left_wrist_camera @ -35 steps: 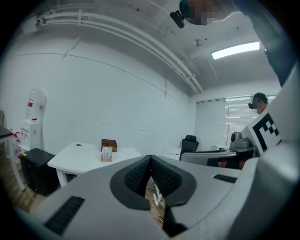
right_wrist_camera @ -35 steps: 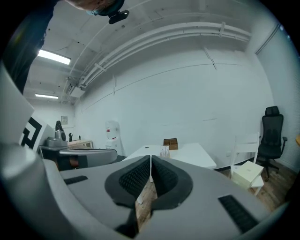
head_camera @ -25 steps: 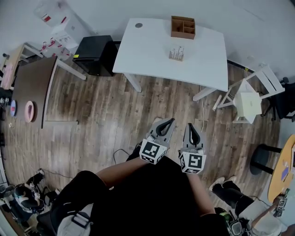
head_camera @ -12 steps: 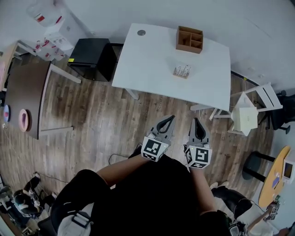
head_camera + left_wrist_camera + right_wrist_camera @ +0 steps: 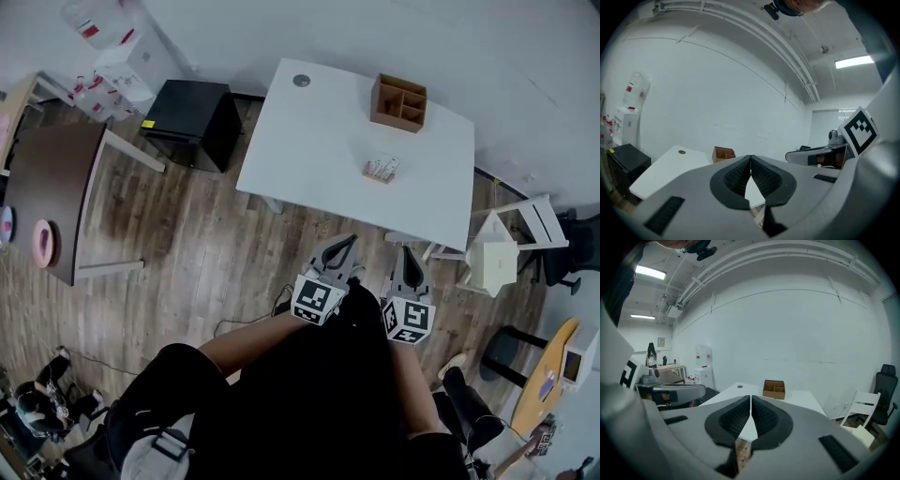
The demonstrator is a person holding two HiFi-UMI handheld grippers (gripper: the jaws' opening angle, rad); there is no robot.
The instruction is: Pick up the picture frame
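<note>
White table (image 5: 319, 141) stands on the wood-plank floor (image 5: 187, 253), well ahead of both grippers. On it, the small picture frame (image 5: 380, 169) sits near the middle, too small to make out in detail, with a wooden compartment box (image 5: 397, 102) behind it toward the far edge. The left gripper (image 5: 344, 242) and the right gripper (image 5: 405, 251) are side by side, close to the person's body and pointing at the table. Each has its jaws pressed together with nothing between them. A black cabinet (image 5: 187, 117) stands just left of the table.
</note>
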